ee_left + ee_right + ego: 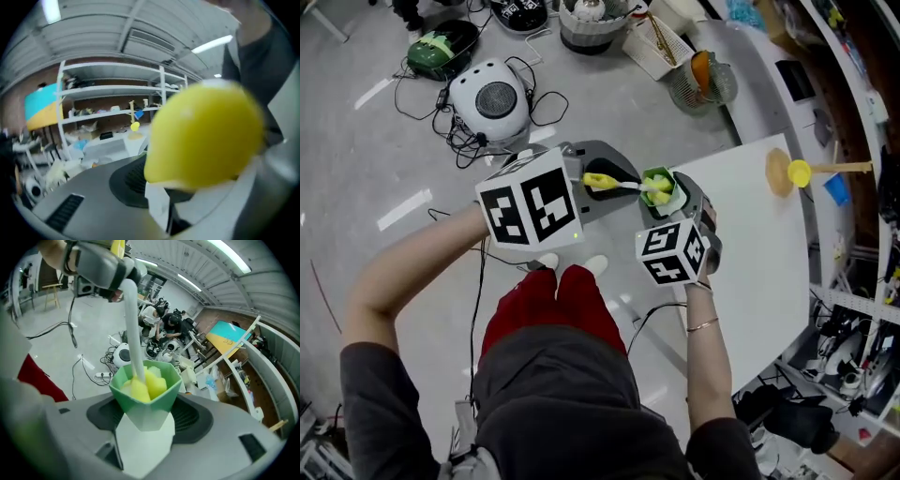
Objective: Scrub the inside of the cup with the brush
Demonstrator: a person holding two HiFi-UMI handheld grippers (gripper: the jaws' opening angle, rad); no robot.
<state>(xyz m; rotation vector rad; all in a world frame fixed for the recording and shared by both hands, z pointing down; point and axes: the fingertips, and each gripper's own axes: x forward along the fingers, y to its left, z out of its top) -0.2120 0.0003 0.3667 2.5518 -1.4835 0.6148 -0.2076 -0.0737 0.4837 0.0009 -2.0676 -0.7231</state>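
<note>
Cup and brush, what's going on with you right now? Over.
Left gripper shut on brush handle. Right gripper shut on cup, held up. Brush's yellow head inside cup. Nothing blocking.

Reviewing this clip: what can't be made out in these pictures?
- Inside floor of the cup: right gripper view, covered by the sponge of the brush.
- The cup in the left gripper view: blocked by the brush's blurred yellow handle end, close to the lens.
- Items on the shelves: left gripper view, too small and blurry to name.
</note>
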